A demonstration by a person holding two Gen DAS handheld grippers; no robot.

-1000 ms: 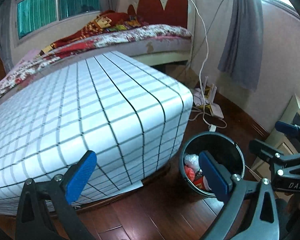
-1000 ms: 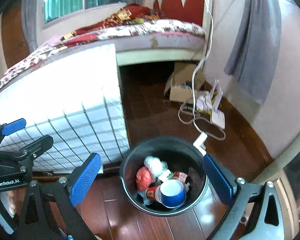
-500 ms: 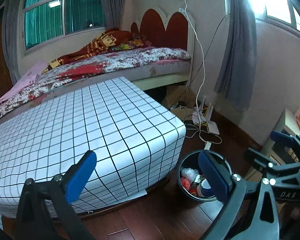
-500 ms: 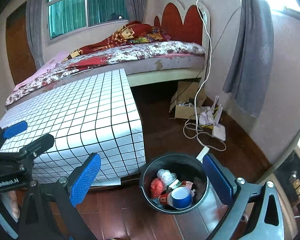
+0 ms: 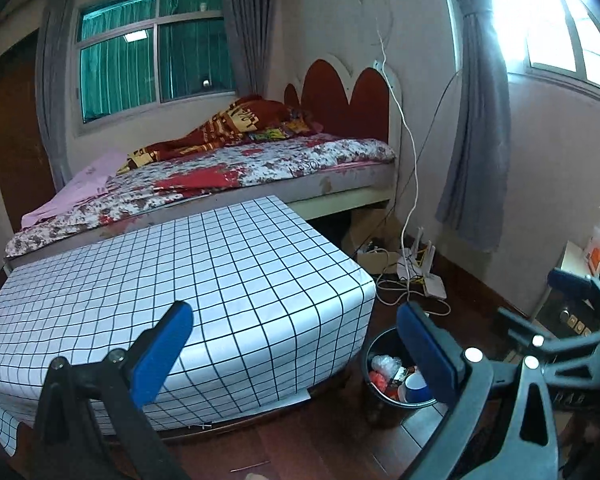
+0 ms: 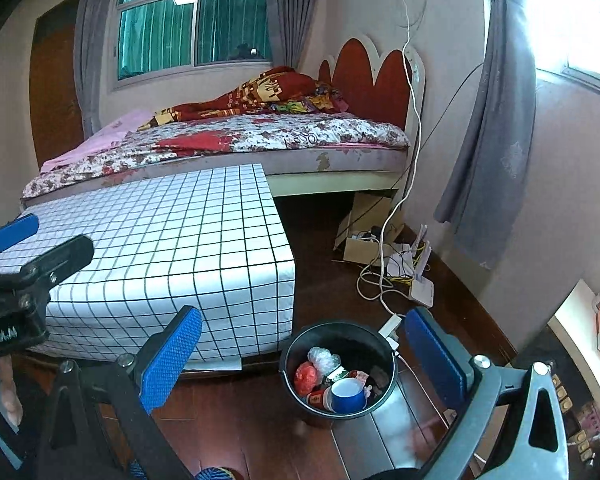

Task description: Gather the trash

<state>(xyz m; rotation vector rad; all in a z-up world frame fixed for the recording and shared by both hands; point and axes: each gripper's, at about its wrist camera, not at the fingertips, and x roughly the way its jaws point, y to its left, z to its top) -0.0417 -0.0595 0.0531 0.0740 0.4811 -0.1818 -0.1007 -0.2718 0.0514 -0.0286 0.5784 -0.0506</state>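
Note:
A black round bin point(image 6: 387, 364) stands on the wooden floor beside the checkered table point(image 6: 172, 240). Inside it lie a blue cup point(image 6: 348, 395), a red wrapper point(image 6: 305, 376) and clear crumpled plastic point(image 6: 323, 358). My right gripper point(image 6: 300, 354) hangs open well above the bin, nothing between its blue pads. My left gripper point(image 5: 296, 348) is also open and empty, raised over the table's near corner; the bin point(image 5: 374, 350) shows partly behind its right finger. In the left wrist view the right gripper's frame appears at the far right; the left gripper's appears at the left of the right wrist view.
The table point(image 5: 204, 272) wears a white cloth with a black grid. Behind it is a bed point(image 6: 260, 136) with a floral cover. A cardboard box point(image 6: 364, 236), white cables and a router point(image 6: 420, 288) lie by the wall. A white shelf point(image 6: 580, 328) stands at right.
Both grippers have risen and pulled back from the bin, which now looks smaller and farther below. More of the bed, window and wall has come into view. Both stayed open.

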